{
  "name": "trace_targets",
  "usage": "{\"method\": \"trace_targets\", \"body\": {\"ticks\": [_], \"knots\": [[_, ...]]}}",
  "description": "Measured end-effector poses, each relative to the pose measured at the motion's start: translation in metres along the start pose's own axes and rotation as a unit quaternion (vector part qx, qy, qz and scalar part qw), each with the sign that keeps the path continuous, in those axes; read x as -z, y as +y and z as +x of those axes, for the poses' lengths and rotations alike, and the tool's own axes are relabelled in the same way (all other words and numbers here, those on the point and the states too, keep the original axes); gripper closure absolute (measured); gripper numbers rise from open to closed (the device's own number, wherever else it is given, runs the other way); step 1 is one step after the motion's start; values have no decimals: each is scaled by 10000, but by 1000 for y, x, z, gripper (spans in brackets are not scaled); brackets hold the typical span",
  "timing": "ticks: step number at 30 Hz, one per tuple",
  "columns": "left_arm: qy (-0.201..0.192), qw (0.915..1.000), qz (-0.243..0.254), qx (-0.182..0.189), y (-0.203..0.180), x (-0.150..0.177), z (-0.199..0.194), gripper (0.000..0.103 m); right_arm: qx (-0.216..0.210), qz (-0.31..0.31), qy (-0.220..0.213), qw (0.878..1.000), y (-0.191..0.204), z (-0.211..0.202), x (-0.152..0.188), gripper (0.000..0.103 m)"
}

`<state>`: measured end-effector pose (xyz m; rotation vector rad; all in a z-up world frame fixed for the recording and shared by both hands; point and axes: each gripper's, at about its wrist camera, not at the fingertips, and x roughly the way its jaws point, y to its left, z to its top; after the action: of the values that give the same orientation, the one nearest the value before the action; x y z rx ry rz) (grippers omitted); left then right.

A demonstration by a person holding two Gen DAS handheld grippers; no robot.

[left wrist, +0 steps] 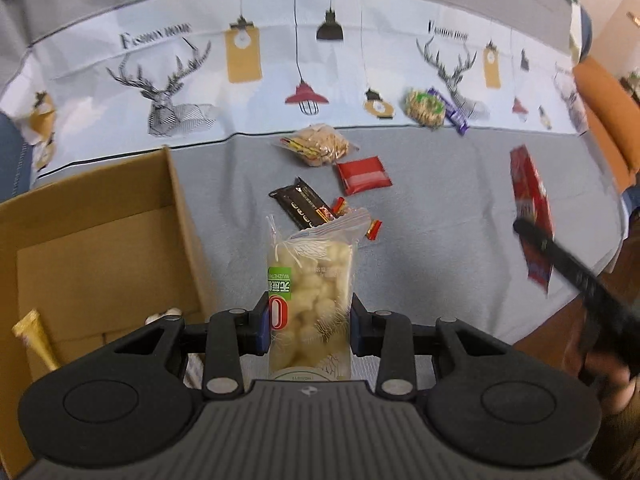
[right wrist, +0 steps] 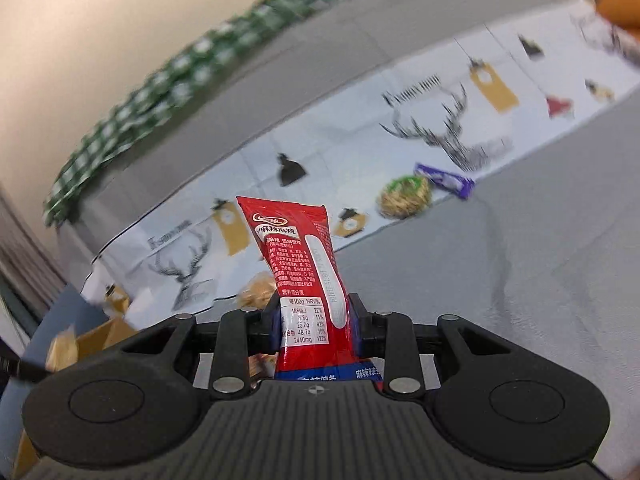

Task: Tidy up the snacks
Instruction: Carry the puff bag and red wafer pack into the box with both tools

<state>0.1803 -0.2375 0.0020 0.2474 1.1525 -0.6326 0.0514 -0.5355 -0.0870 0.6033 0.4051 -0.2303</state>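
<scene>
My left gripper (left wrist: 310,326) is shut on a clear bag of pale puffed snacks (left wrist: 316,280) and holds it upright above the grey cloth, just right of the open cardboard box (left wrist: 100,240). My right gripper (right wrist: 316,326) is shut on a red spicy-snack packet (right wrist: 304,272), held up in the air. That packet and the right gripper also show blurred at the right of the left wrist view (left wrist: 532,208). On the cloth lie a dark bar (left wrist: 300,202), a red pouch (left wrist: 362,174), a cracker bag (left wrist: 318,144), small red candies (left wrist: 374,228), a round noodle snack (left wrist: 424,106) and a purple bar (left wrist: 452,112).
The box holds a yellow stick packet (left wrist: 34,338) near its front left corner. The table has a grey cloth with a white deer-print band (left wrist: 168,92). An orange chair (left wrist: 608,116) stands at the right edge. A green checked cloth (right wrist: 160,92) lies along the far side.
</scene>
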Motion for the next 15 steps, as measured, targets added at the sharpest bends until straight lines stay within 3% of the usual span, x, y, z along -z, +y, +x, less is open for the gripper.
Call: {"method": "trace_targets", "body": {"ticks": [8, 15], "knots": [[-375, 9990, -251, -73, 16, 75, -80, 63, -548, -621, 170, 9964, 102, -81, 50, 71], [-545, 9958, -665, -318, 47, 145, -125, 63, -1094, -1373, 439, 9835, 187, -126, 90, 70]]}}
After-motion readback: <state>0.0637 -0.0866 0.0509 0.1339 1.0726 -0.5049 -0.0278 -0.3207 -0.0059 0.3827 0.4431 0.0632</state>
